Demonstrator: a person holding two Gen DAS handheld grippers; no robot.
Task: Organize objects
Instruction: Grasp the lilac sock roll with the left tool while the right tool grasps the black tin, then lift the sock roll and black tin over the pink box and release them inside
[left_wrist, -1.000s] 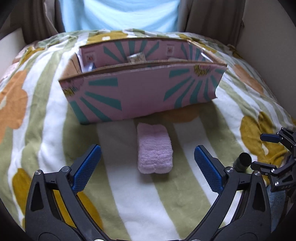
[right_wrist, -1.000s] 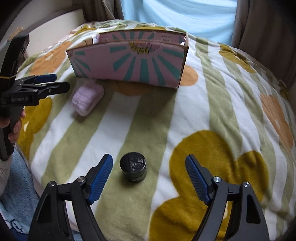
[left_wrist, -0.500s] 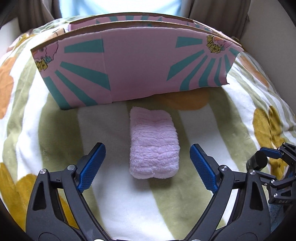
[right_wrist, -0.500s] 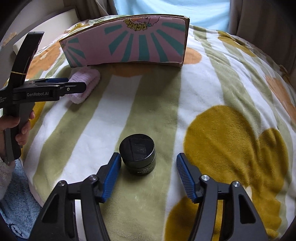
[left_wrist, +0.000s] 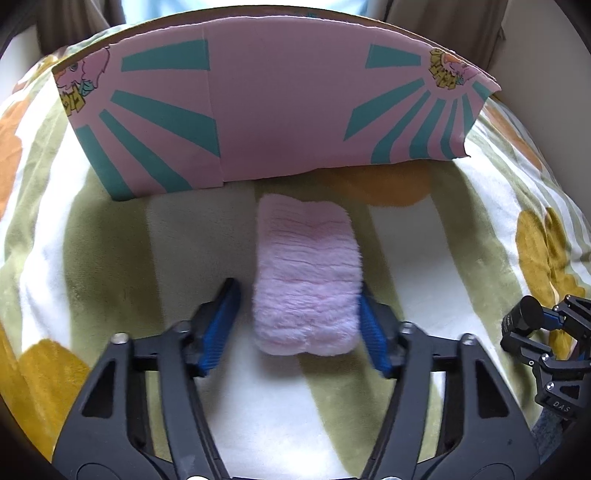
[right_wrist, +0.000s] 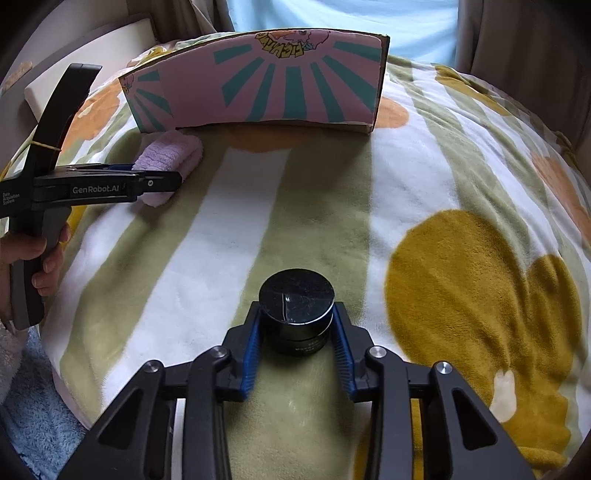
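Note:
A folded pink fluffy towel (left_wrist: 306, 273) lies on the blanket in front of the pink and teal cardboard box (left_wrist: 280, 110). My left gripper (left_wrist: 299, 328) straddles the towel's near end. Its right pad touches the towel and a small gap shows at the left pad. A black round jar (right_wrist: 296, 314) sits between the pads of my right gripper (right_wrist: 297, 343), which is shut on it. The towel (right_wrist: 166, 162), box (right_wrist: 266, 85) and left gripper (right_wrist: 107, 184) also show in the right wrist view. The right gripper with the jar (left_wrist: 524, 317) shows at the left wrist view's right edge.
A soft blanket (right_wrist: 461, 206) with green stripes and orange and yellow shapes covers the whole surface. A window and curtains stand behind the box. A light blue fluffy cloth (right_wrist: 37, 406) lies at the near left edge.
Both grippers moved forward and lower. The left jaws narrowed around the towel. The right jaws closed onto the black jar.

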